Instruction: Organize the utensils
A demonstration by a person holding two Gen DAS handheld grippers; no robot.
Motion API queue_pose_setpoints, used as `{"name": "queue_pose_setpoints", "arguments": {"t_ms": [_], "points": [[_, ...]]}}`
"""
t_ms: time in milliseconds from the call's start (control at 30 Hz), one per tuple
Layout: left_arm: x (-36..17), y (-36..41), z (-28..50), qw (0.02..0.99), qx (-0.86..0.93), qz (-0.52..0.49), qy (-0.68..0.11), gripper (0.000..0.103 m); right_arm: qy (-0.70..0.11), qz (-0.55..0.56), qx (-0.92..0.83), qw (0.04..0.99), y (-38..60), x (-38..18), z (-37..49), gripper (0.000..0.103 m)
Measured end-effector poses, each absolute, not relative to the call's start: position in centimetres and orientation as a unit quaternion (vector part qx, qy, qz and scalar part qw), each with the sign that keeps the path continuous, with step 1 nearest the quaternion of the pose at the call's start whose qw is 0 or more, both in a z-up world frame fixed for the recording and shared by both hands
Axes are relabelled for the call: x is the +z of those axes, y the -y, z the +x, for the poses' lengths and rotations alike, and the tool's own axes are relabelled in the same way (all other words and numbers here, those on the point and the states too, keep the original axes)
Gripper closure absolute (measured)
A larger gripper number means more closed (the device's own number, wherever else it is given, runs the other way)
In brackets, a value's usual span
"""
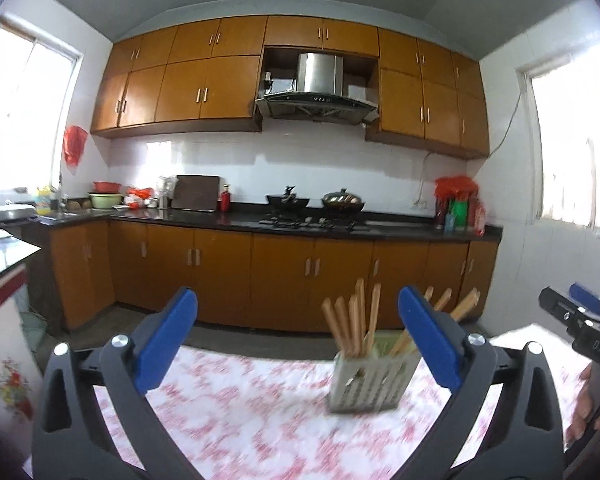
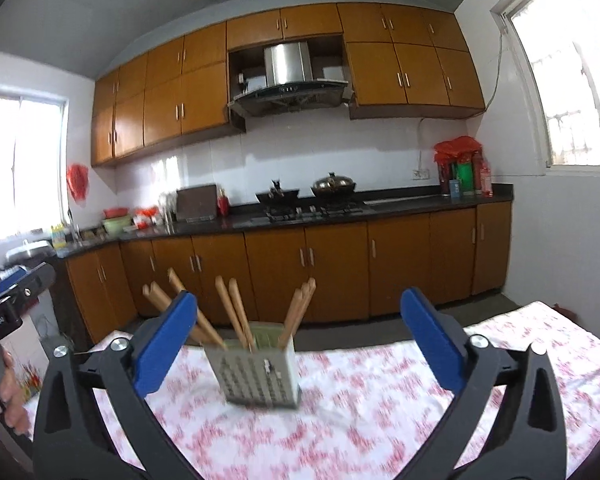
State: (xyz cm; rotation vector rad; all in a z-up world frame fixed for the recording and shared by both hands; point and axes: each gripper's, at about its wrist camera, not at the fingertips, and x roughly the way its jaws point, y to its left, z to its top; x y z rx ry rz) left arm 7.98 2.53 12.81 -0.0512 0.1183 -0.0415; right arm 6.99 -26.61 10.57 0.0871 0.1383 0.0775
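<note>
My right gripper (image 2: 296, 336) hangs over the table (image 2: 380, 400) with its floral cloth, blue jaws spread wide and nothing between them. Ahead stands a perforated chopstick holder (image 2: 260, 372), upright on the cloth, wooden chopsticks (image 2: 236, 312) fanning out of its top. At the left edge my left gripper (image 2: 16, 300) shows, with fingers of my hand (image 2: 14, 396) below it.

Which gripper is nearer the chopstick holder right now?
Hard to call. The chopstick holder sits nearly centred ahead of the open right gripper; in the left wrist view it stands toward the right finger of the open left gripper. Neither touches it.
</note>
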Motion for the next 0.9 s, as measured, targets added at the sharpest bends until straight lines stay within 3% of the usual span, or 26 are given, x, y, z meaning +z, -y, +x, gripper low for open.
{"name": "queue_pose_setpoints", "arguments": {"t_ms": [500, 900], "points": [[4.2, -1.4, 3.0, 0.988, -0.038, 0.011, -0.147, 0.004, -0.147, -0.015, 0.026, 0.989, 23.5, 2.8, 2.9, 0.002], [1.3, -1.2, 3.0, 0.982, -0.024, 0.0, -0.185, 0.004, -0.174, -0.006, 0.015, 0.985, 23.4, 0.4, 1.9, 0.002]]}}
